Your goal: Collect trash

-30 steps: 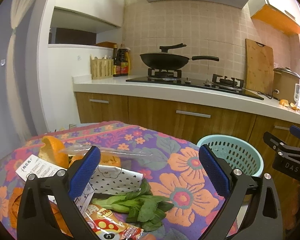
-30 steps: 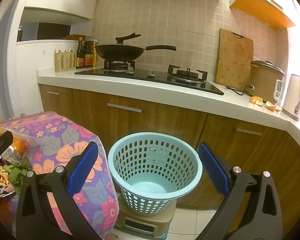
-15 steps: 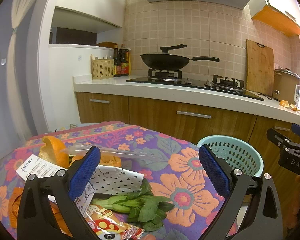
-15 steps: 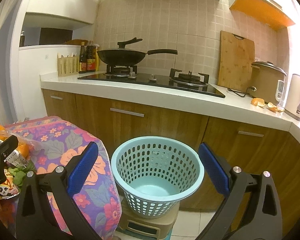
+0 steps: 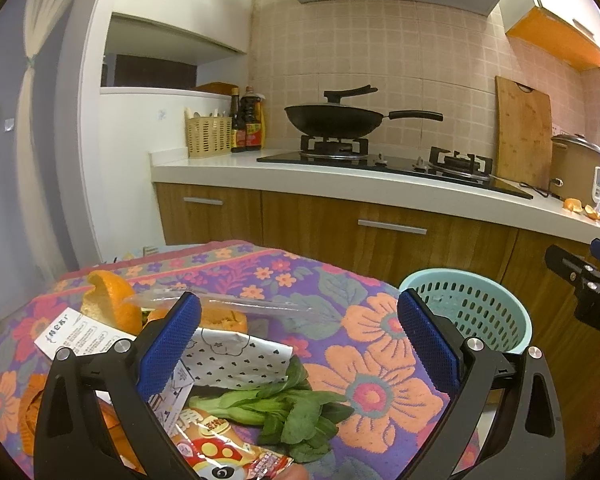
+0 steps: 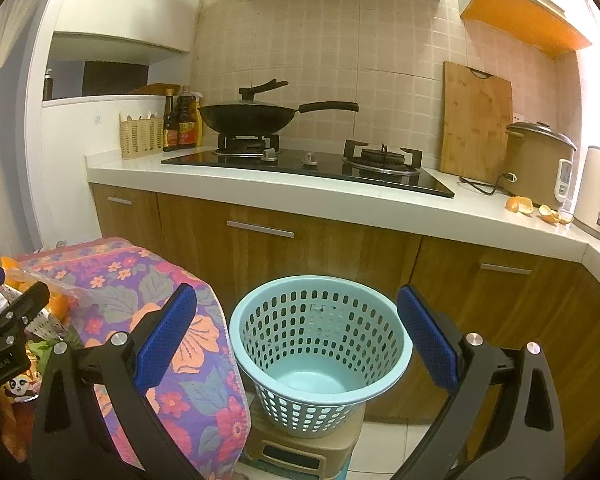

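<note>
Trash lies on the floral tablecloth [image 5: 364, 320]: orange peel [image 5: 112, 304], a clear plastic bag [image 5: 236, 304], a white dotted wrapper [image 5: 240, 360], a printed leaflet [image 5: 76, 336], green leaves [image 5: 284, 408] and a red snack packet [image 5: 224, 452]. My left gripper [image 5: 298, 352] is open and empty above the leaves and wrapper. A light blue basket [image 6: 320, 352] stands empty on a beige stool [image 6: 300, 444] right of the table; it also shows in the left wrist view [image 5: 468, 312]. My right gripper [image 6: 296, 344] is open and empty in front of the basket.
A kitchen counter [image 6: 340, 196] with wooden cabinets runs behind. On it are a wok [image 6: 252, 116] on the stove, bottles, a cutting board, a rice cooker [image 6: 540, 168], a kettle and orange peels [image 6: 536, 208]. The table's corner [image 6: 204, 320] is close to the basket.
Both grippers have drifted slightly; the right view has shifted a little so the basket sits more central. Both stay open and empty.
</note>
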Demonstrator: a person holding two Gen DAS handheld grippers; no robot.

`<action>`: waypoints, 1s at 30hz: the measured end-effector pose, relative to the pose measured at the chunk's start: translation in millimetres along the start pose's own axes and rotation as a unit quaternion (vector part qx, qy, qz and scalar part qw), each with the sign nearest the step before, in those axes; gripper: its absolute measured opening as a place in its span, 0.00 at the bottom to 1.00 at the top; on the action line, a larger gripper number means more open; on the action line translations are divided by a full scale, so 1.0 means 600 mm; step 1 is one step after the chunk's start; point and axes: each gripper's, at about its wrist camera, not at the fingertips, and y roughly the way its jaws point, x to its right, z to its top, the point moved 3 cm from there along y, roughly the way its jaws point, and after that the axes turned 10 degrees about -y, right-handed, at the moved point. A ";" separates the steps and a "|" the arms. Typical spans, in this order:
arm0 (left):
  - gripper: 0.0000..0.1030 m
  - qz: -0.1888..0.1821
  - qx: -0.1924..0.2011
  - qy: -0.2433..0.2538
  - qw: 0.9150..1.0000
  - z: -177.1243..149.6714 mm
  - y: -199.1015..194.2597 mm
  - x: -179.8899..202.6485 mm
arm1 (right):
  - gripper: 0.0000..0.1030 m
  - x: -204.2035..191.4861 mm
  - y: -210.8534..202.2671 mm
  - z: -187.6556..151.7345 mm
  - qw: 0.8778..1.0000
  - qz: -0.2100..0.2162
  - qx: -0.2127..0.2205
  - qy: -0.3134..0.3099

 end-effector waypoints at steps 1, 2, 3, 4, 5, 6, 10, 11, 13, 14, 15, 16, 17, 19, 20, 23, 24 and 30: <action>0.93 0.000 0.000 0.000 1.000 0.000 0.000 0.000 | 0.92 0.001 -0.002 0.002 1.000 0.001 0.001 0.001; 0.93 0.000 0.001 0.000 1.000 0.000 0.000 -0.001 | 0.92 0.000 -0.004 0.005 1.000 0.001 0.004 0.001; 0.93 0.001 0.001 0.001 1.000 0.000 0.000 0.000 | 0.92 0.000 -0.007 0.007 1.000 0.000 0.008 0.000; 0.93 0.001 0.002 0.001 1.000 -0.001 0.000 -0.001 | 0.92 0.000 -0.009 0.009 1.000 -0.002 0.011 -0.001; 0.93 0.002 0.002 0.002 1.000 -0.001 0.000 0.000 | 0.92 -0.001 -0.012 0.012 1.000 -0.003 0.015 -0.002; 0.93 0.004 0.003 0.002 1.000 -0.001 0.001 -0.001 | 0.92 -0.001 -0.015 0.014 1.000 -0.002 0.017 -0.002; 0.93 0.018 0.002 0.006 1.000 -0.003 0.004 -0.005 | 0.92 -0.001 -0.019 0.021 1.000 0.000 0.023 -0.001; 0.93 0.017 0.002 0.004 1.000 -0.003 0.004 -0.006 | 0.92 -0.002 -0.021 0.022 1.000 0.000 0.024 -0.001; 0.93 0.019 0.004 0.001 1.000 -0.001 0.003 -0.010 | 0.92 -0.004 -0.021 0.023 1.000 0.002 0.024 -0.002; 0.93 0.019 0.005 0.000 1.000 -0.001 0.002 -0.011 | 0.92 -0.004 -0.021 0.023 1.000 0.003 0.024 -0.002; 0.93 0.019 0.005 -0.002 1.000 0.000 0.002 -0.013 | 0.92 -0.004 -0.021 0.023 1.000 0.004 0.024 -0.002; 0.93 0.019 0.004 -0.003 1.000 0.000 0.003 -0.014 | 0.92 -0.005 -0.021 0.024 1.000 0.004 0.023 -0.003; 0.93 0.020 0.004 -0.003 1.000 0.000 0.003 -0.014 | 0.92 -0.005 -0.021 0.024 1.000 0.004 0.023 -0.003; 0.93 0.020 0.004 -0.002 1.000 0.000 0.003 -0.014 | 0.92 -0.006 -0.020 0.025 1.000 0.004 0.023 -0.003; 0.93 0.020 0.004 -0.002 1.000 0.001 0.003 -0.015 | 0.92 -0.006 -0.020 0.025 1.000 0.004 0.023 -0.004; 0.93 0.023 0.006 0.006 1.000 -0.001 0.003 -0.011 | 0.92 -0.008 -0.020 0.027 1.000 0.000 0.024 -0.008; 0.93 0.024 0.007 0.008 1.000 -0.001 0.003 -0.010 | 0.92 -0.009 -0.020 0.028 1.000 -0.001 0.025 -0.010; 0.93 0.031 0.009 0.017 0.999 -0.003 0.002 -0.005 | 0.92 -0.011 -0.023 0.028 0.999 -0.001 0.030 -0.012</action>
